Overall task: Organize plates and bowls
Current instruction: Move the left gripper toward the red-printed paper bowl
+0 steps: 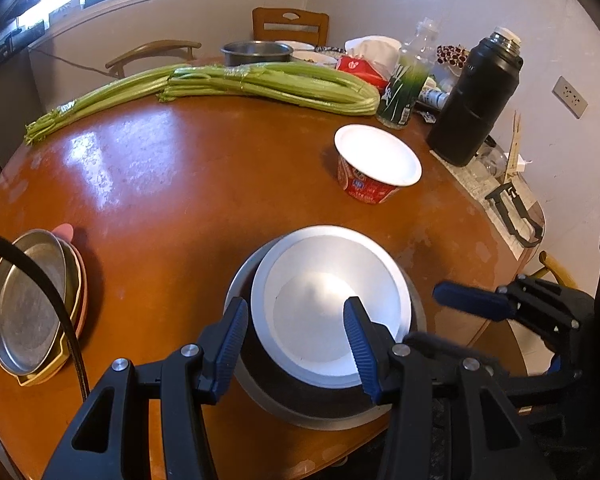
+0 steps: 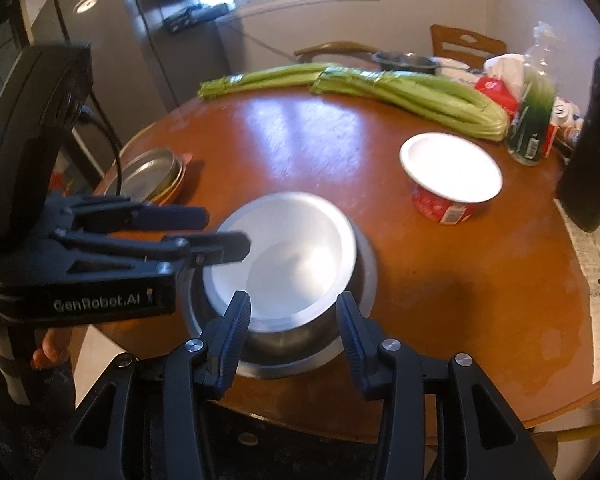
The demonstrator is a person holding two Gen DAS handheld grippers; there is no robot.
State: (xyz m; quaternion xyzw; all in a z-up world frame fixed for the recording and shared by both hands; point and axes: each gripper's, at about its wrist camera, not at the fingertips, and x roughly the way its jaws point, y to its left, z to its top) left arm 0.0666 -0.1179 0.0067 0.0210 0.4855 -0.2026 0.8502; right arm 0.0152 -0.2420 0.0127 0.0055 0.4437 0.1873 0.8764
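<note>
left gripper in its own wrist view points down at a white bowl nested in a steel bowl near the front edge of the round wooden surface. its jaws are partly open: one blue finger sits outside the steel bowl's left wall, the other lies over the white bowl's inside near the rim, and i cannot tell whether the pads press on anything. the right gripper shows at the right, just beside the bowls and off them. a stack of metal plates lies at the left edge, a red cup with a white lid behind the bowls, celery and a black flask farther back.

right gripper in its own wrist view hangs over the near side of the nested bowls, jaws partly apart with the steel wall between them; contact is unclear in the blur. the left gripper reaches in from the left, one fingertip over the white bowl's rim. the plates sit beyond it, the cup to the right.
</note>
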